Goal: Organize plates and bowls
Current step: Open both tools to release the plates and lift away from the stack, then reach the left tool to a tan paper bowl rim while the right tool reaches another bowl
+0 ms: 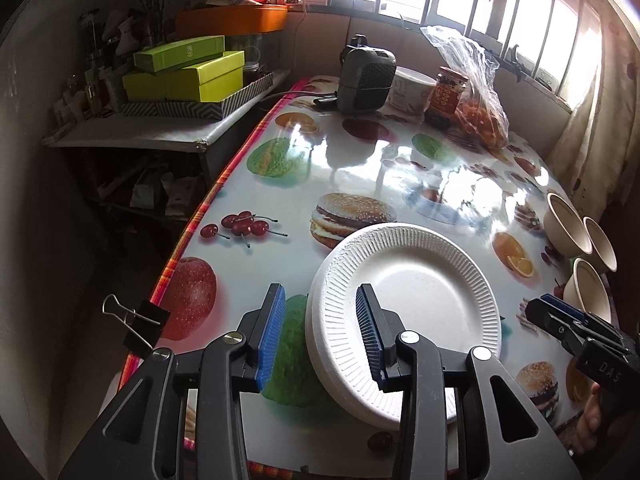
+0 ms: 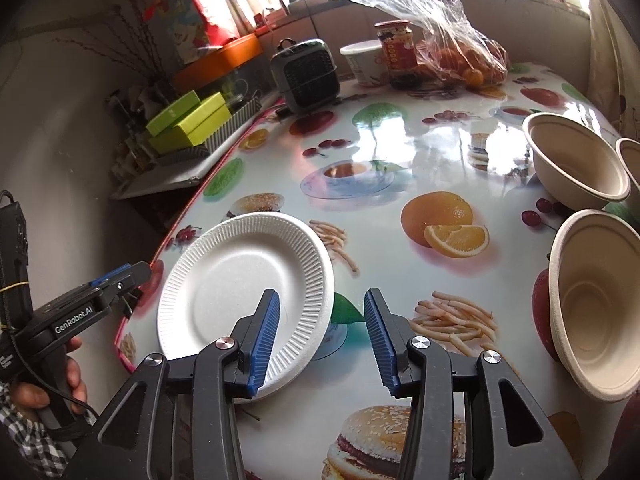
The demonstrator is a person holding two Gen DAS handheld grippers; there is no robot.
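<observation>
A stack of white ribbed paper plates (image 1: 416,292) lies flat on the fruit-print table (image 1: 360,168), near its left edge. My left gripper (image 1: 320,332) hovers over the stack's left rim, open, its pads apart and off the rim. In the right wrist view the same plates (image 2: 240,280) lie left of centre, and my right gripper (image 2: 322,336) is open over their right rim. Three beige paper bowls sit at the right: one (image 2: 576,160) farther back, one (image 2: 596,304) tilted nearby, one (image 2: 632,168) cut off by the frame. Each gripper shows in the other's view: right gripper (image 1: 548,308), left gripper (image 2: 128,276).
At the table's far end stand a dark desk fan (image 1: 364,76), a white tub (image 1: 412,88), a red-lidded jar (image 1: 446,94) and a plastic bag of oranges (image 1: 480,116). A binder clip (image 1: 136,320) grips the left table edge. Green boxes (image 1: 188,76) sit on a side shelf.
</observation>
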